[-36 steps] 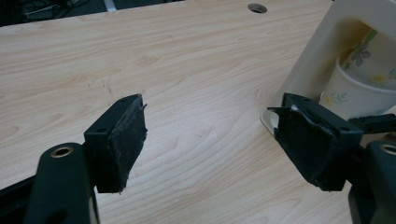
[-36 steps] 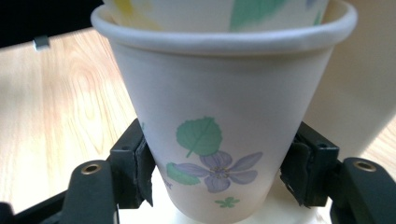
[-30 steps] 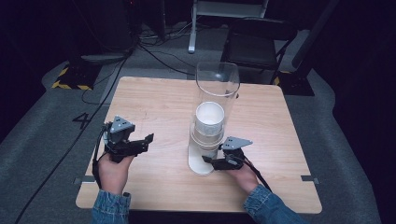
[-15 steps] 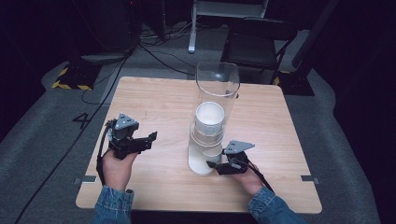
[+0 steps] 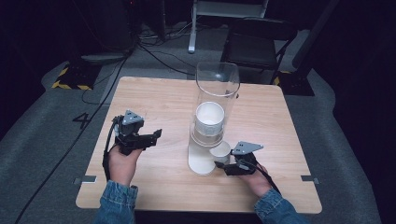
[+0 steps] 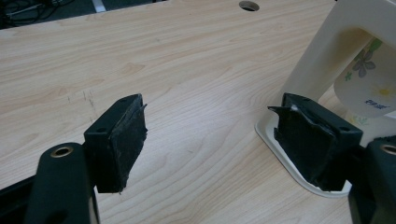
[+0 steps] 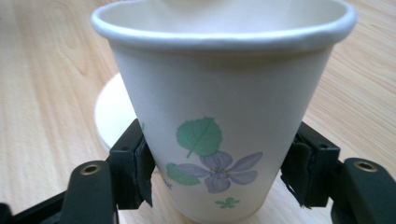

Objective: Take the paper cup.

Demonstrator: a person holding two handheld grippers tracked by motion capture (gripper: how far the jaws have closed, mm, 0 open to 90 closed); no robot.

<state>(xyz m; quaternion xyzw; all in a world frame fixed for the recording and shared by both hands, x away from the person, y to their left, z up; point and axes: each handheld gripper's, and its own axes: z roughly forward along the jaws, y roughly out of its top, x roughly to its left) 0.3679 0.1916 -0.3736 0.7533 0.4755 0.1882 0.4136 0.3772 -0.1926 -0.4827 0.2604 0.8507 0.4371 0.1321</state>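
A tall clear tube dispenser [image 5: 217,88] stands mid-table on a white base [image 5: 200,164], with a stack of white paper cups [image 5: 209,119] inside it. At the base's right side, my right gripper [image 5: 221,162] is shut on a flower-printed paper cup [image 5: 220,152]. In the right gripper view the jaws press both sides of this cup [image 7: 219,116], held upright over the base [image 7: 109,112]. My left gripper [image 5: 157,134] is left of the dispenser, open and empty. In the left gripper view its jaws stand wide apart, with the dispenser's cream frame [image 6: 322,51] and the cup [image 6: 369,79] at the right.
The wooden table [image 5: 159,98] has a cable hole [image 6: 248,5] near its far edge. A dark chair [image 5: 259,44] and floor cables [image 5: 154,51] lie beyond the table. Hands and denim sleeves enter from the near edge.
My right gripper has drawn back toward the near edge, bringing a paper cup out from the dispenser's bottom. The left gripper has shifted slightly to the right.
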